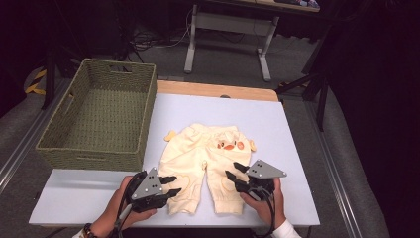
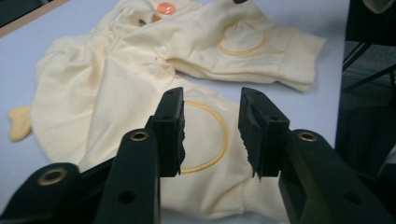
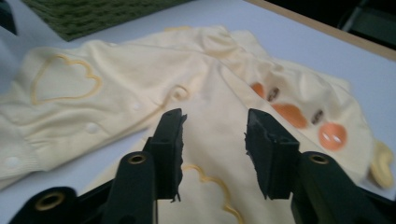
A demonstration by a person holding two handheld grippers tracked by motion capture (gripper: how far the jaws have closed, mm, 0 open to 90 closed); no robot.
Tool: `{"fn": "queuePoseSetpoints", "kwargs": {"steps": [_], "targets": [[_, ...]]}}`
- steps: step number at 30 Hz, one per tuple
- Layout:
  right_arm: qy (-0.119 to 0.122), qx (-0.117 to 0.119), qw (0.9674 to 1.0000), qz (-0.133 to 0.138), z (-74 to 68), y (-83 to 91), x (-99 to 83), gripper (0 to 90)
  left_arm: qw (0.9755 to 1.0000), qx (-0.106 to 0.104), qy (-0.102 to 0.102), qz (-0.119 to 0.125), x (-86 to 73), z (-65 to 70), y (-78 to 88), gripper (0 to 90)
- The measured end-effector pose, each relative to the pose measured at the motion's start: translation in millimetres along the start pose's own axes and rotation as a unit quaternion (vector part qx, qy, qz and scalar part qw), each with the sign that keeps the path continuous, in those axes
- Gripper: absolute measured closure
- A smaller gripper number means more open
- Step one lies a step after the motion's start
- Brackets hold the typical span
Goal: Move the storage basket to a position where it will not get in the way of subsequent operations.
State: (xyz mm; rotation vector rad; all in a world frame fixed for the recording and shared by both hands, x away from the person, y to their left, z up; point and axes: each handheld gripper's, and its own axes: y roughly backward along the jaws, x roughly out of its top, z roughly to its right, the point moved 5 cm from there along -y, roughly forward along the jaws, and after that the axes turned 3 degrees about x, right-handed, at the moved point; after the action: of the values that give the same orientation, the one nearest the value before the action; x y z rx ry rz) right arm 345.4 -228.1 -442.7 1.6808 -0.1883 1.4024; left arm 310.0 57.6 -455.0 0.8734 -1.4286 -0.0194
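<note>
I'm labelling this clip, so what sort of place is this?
Probably a lab or studio recording bench: a white-topped table holding yellow baby trousers and a woven basket, dark surroundings, cables on the floor.

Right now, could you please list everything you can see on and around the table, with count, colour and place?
baby trousers: one, pale yellow with orange duck face, flat at the table's near middle
basket: one, green woven, on the table's left side
table: one, pale top with wooden far edge
desk frame: one, white-legged, on the floor beyond
left gripper: one, black, jaws apart over the left leg's cuff
right gripper: one, black, jaws apart over the right leg
hands: two, at the near edge
</note>
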Motion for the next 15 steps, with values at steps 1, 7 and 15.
{"fn": "queuePoseSetpoints", "kwargs": {"steps": [1,7,15], "targets": [[-0.014,-0.006,0.9999,-0.003,6.2,1.9,-3.7,51.2,0.9999,0.005,0.006,-0.009,-4.1,-3.6,-2.0,54.8],[-0.061,-0.065,0.9959,-0.015,42.9,16.7,-31.0,44.6,0.9983,-0.005,0.033,-0.048,-21.1,-9.9,-18.6,44.6],[-0.104,-0.039,0.9921,-0.058,55.7,-0.2,-57.6,47.4,0.9969,-0.01,0.039,-0.067,-26.4,-5.9,-34.2,39.0]]}}
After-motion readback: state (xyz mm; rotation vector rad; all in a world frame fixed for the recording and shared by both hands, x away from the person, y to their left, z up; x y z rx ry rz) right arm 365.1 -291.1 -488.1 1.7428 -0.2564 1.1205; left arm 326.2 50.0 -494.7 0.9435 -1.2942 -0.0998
